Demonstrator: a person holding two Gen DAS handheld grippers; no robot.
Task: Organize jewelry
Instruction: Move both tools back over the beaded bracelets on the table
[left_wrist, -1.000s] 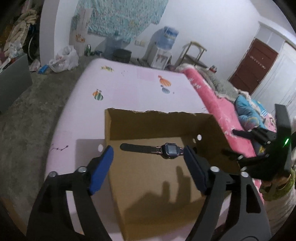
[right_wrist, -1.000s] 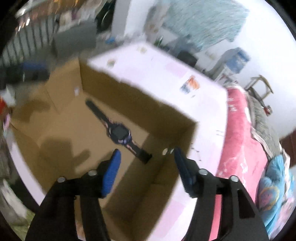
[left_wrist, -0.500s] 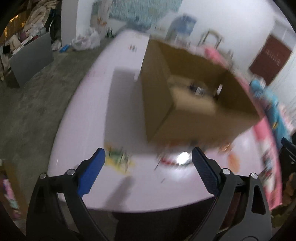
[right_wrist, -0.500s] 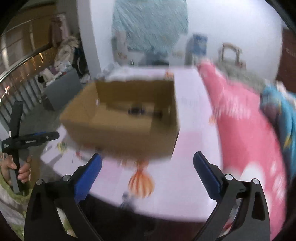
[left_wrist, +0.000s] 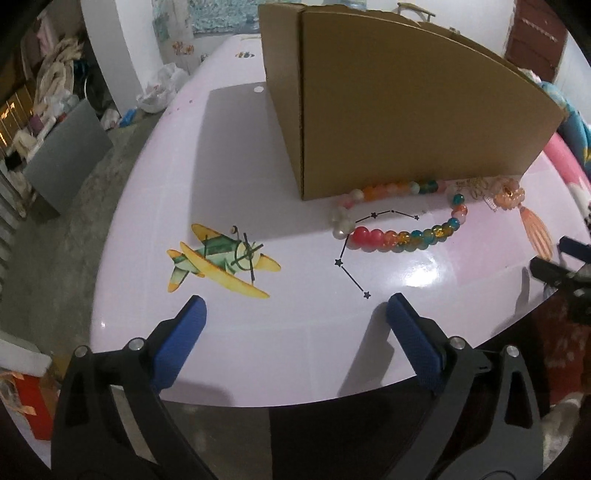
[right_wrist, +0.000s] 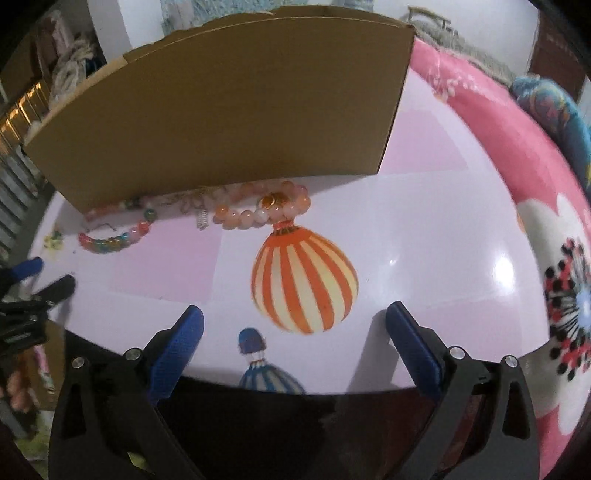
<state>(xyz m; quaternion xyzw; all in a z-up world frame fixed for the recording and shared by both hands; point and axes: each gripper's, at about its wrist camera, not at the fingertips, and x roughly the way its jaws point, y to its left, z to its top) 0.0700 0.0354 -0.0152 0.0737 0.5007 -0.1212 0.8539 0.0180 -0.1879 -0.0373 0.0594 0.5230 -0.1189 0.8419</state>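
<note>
A brown cardboard box (left_wrist: 406, 110) stands on the pink table (left_wrist: 295, 332); it also shows in the right wrist view (right_wrist: 221, 110). A multicoloured bead bracelet (left_wrist: 399, 236) lies in front of the box, also seen in the right wrist view (right_wrist: 114, 238). A peach bead bracelet (right_wrist: 258, 212) with a tassel (left_wrist: 535, 229) lies to its right, beside a small gold piece (left_wrist: 476, 186). My left gripper (left_wrist: 295, 317) is open and empty near the table's front edge. My right gripper (right_wrist: 295, 317) is open and empty too. The inside of the box is hidden.
The table carries printed plane (left_wrist: 218, 258) and balloon (right_wrist: 303, 284) pictures. A pink flowered bed (right_wrist: 517, 184) runs along the table's right side. A grey panel (left_wrist: 66, 147) and clutter stand on the floor at the left.
Both grippers have pulled back from over the box, where a watch lay, and dropped low to the table's front edge. The bracelets have come into view.
</note>
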